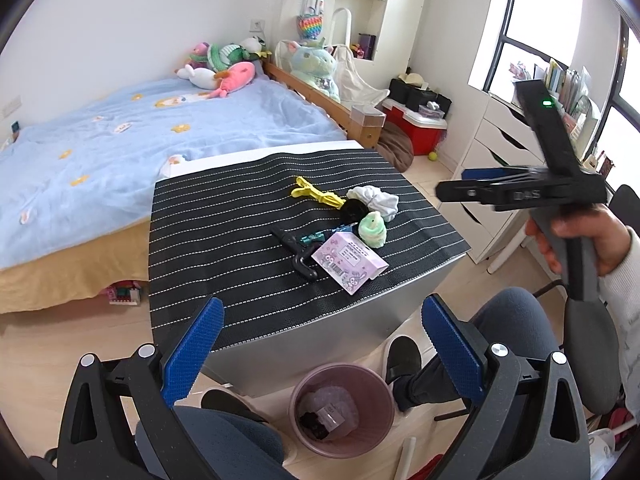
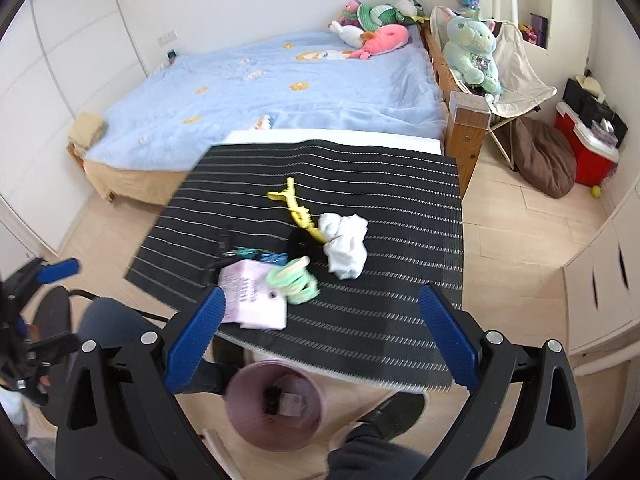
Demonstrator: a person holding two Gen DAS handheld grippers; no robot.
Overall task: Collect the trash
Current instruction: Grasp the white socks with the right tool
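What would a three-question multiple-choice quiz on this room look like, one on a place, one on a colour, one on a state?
1. Where is the bin?
A. On the bed
B. On the floor by the table, between the person's feet
C. On the table

2. What colour is the clip on the mat?
A. Yellow
B. Red
C. White

3. How do the left gripper fingers stand?
A. Shut on the box
B. Shut on nothing
C. Apart, holding nothing

Answers:
1 B: the left view shows it on the floor below the table edge, a shoe on either side.
2 A: it lies yellow against the black striped mat.
3 C: the blue pads stand wide apart with only table and floor between them.
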